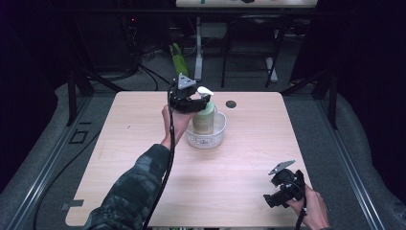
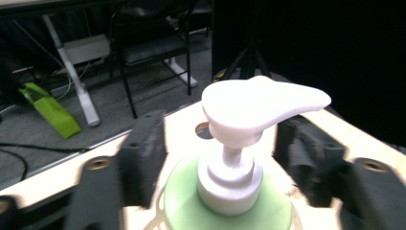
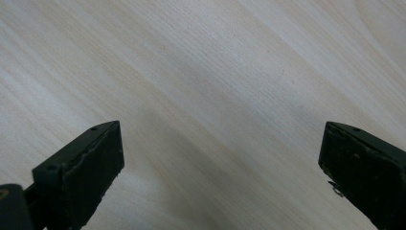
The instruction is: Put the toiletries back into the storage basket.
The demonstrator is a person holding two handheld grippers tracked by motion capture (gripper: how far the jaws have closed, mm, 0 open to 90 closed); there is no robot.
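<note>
high view: left gripper (image 1: pixel 198 101) at pump bottle (image 1: pixel 203 120), standing in clear basket (image 1: pixel 218 136) near table's (image 1: pixel 143 139) far edge, middle.
left gripper view: jaws spread, flanking pump neck (image 2: pixel 232 158); centre before clamping.
right gripper view: right gripper (image 3: pixel 218 158) released over bare wood.

The table (image 1: pixel 143 158) is pale matt wood grain. The pump bottle (image 2: pixel 230 187) looks like smooth plastic, its white head slightly glossy. The basket (image 1: pixel 218 136) is translucent plastic; the jaws are dull black.
</note>
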